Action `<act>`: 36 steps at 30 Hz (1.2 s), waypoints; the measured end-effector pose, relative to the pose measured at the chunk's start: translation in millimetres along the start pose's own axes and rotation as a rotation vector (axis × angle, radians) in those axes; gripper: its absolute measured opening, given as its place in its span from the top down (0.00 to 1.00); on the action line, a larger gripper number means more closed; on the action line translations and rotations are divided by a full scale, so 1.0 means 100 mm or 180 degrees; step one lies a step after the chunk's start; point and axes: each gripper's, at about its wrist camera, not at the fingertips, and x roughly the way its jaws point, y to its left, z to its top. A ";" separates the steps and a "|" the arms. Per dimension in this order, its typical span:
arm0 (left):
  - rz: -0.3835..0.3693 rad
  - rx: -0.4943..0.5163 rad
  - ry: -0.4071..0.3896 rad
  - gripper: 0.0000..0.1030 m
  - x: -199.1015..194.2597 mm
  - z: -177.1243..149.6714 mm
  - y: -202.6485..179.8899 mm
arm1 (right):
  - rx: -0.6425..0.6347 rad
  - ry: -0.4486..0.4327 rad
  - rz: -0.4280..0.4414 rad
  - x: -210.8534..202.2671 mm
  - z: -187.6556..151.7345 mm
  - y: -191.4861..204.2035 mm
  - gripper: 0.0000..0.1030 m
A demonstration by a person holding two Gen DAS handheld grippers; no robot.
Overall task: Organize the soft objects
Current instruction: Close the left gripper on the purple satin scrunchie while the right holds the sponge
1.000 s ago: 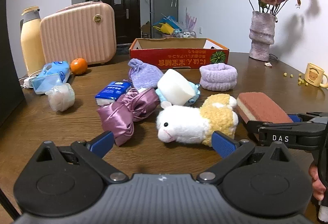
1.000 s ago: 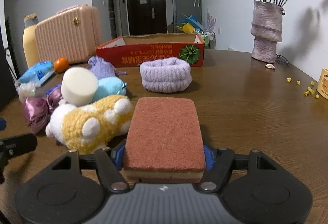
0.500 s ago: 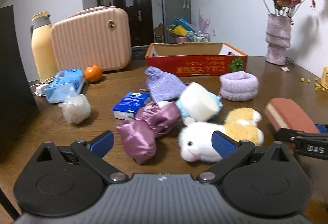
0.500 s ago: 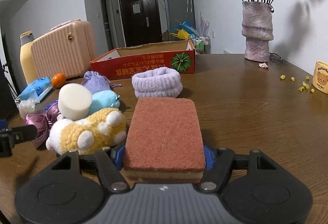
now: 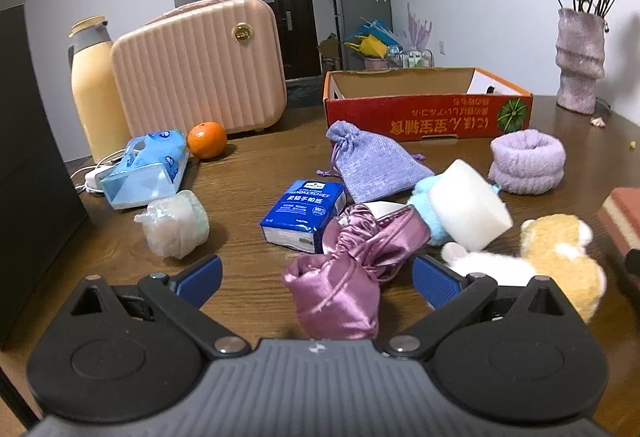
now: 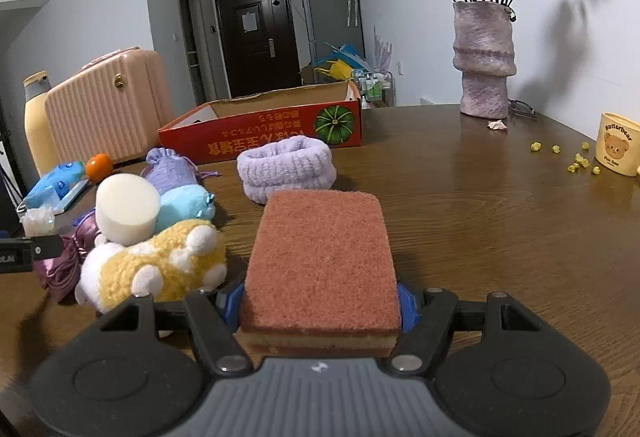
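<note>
**Left tongs swinging toward the satin pouch; right tongs carrying the sponge**

Since the earlier frame the left tongs are swinging left, centring the purple satin pouch, which is lying on the bench between wide-spread jaws. Light, limp and slippery, it is best pinched across its bunched body. The right tongs are clamping the sponge, apparently raised level above the bench.
</note>
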 end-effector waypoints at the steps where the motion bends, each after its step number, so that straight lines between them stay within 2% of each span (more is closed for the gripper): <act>1: 0.0000 0.0027 0.0014 0.00 0.04 0.01 0.00 | 0.0007 -0.0001 -0.0010 0.00 0.00 0.00 0.33; 7: -0.0068 0.0072 0.0136 0.00 0.30 0.02 0.03 | 0.0050 0.0001 -0.0063 0.04 0.01 -0.03 0.33; 15: -0.0292 0.0026 0.0308 0.00 0.55 -0.01 0.10 | 0.0070 0.0031 -0.0101 0.07 0.01 -0.04 0.33; 20: -0.0416 -0.0040 0.0397 0.05 0.60 -0.02 0.14 | 0.0073 0.0046 -0.0116 0.08 0.01 -0.03 0.33; 26: -0.0502 -0.0021 0.0410 0.33 0.60 -0.05 0.12 | 0.0076 0.0039 -0.0127 0.08 0.01 -0.03 0.33; 28: -0.0522 -0.0010 0.0386 0.46 0.60 -0.05 0.11 | 0.0070 0.0048 -0.0127 0.08 0.01 -0.03 0.33; 31: -0.0526 -0.0011 0.0357 0.53 0.58 -0.05 0.10 | 0.0075 0.0048 -0.0135 0.08 0.01 -0.04 0.33; 36: -0.0506 -0.0057 0.0328 0.57 0.55 -0.06 0.12 | 0.0100 0.0044 -0.0143 0.08 0.01 -0.06 0.33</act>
